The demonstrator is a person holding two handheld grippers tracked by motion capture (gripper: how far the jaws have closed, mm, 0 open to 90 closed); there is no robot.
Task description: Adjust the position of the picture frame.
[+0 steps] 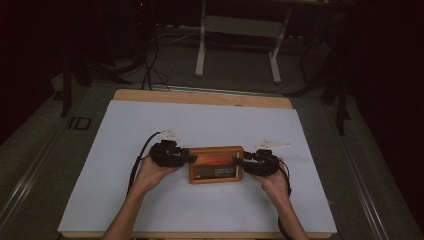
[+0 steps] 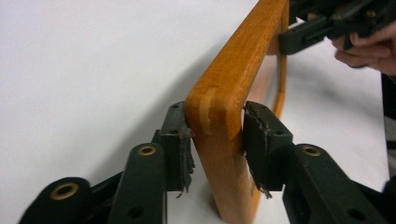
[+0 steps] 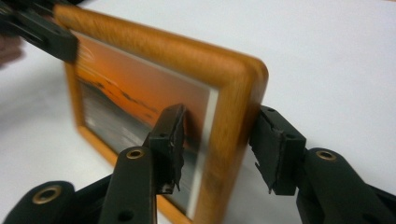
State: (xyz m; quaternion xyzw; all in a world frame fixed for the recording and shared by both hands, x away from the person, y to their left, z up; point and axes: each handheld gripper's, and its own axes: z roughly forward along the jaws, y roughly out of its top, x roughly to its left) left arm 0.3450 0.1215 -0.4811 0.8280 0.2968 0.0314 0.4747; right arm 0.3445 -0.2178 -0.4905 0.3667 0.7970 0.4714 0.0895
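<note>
a person at a white surface [image 1: 150, 210] holds a wooden picture frame [image 1: 216, 164] near its middle, one short end in each gripper. on the left, the left gripper [image 2: 215, 140] straddles the frame's edge, its jaws narrow with a slight gap showing at one pad. on the right, the right gripper [image 3: 218, 140] brackets the other end more loosely, probably so both ends stay steady and upright.

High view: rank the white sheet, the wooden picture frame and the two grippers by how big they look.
1. White sheet, by far the largest.
2. Wooden picture frame.
3. Left gripper and right gripper: they look about alike, each smaller than the frame, so I won't rank one over the other.
</note>
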